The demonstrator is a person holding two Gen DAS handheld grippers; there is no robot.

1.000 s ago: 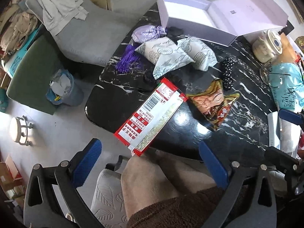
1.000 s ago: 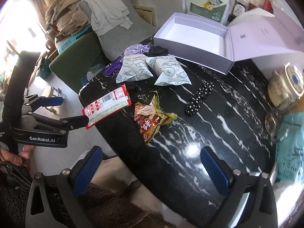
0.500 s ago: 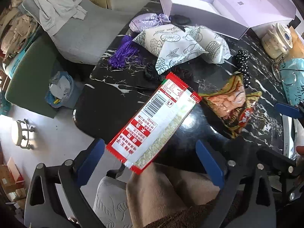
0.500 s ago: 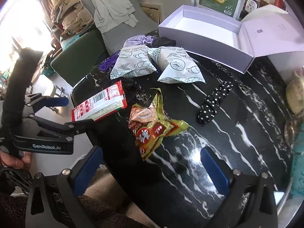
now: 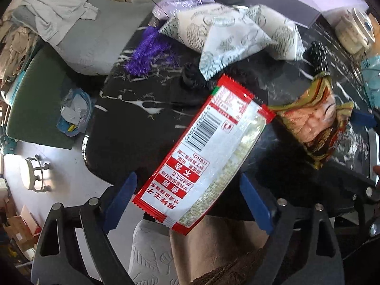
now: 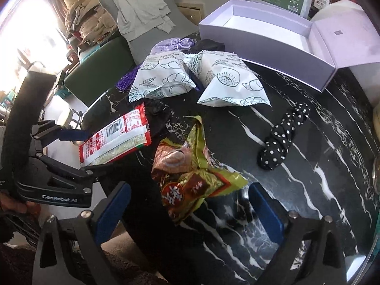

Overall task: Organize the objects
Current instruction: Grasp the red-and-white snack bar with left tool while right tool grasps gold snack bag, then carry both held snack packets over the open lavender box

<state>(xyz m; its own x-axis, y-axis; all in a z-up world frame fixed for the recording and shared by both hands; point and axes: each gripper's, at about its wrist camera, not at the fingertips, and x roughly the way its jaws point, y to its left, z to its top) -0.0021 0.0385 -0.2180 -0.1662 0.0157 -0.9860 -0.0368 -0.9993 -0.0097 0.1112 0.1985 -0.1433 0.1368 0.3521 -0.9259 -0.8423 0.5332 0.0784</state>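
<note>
Closer than a second ago, the left gripper (image 5: pixel 187 204) now has its blue fingers spread wide on either side of the red-and-white snack packet (image 5: pixel 201 156), whose near end overhangs the black marble table (image 5: pixel 133 118); contact is unclear. Right of the packet lies a crumpled yellow-green wrapper (image 5: pixel 315 121).

From the right wrist, the right gripper (image 6: pixel 187 211) is spread apart just near of that wrapper (image 6: pixel 190 178), holding nothing. Far right, the open lavender box (image 6: pixel 268 45) stands; two white patterned pouches (image 6: pixel 201 78) lie between.
</note>
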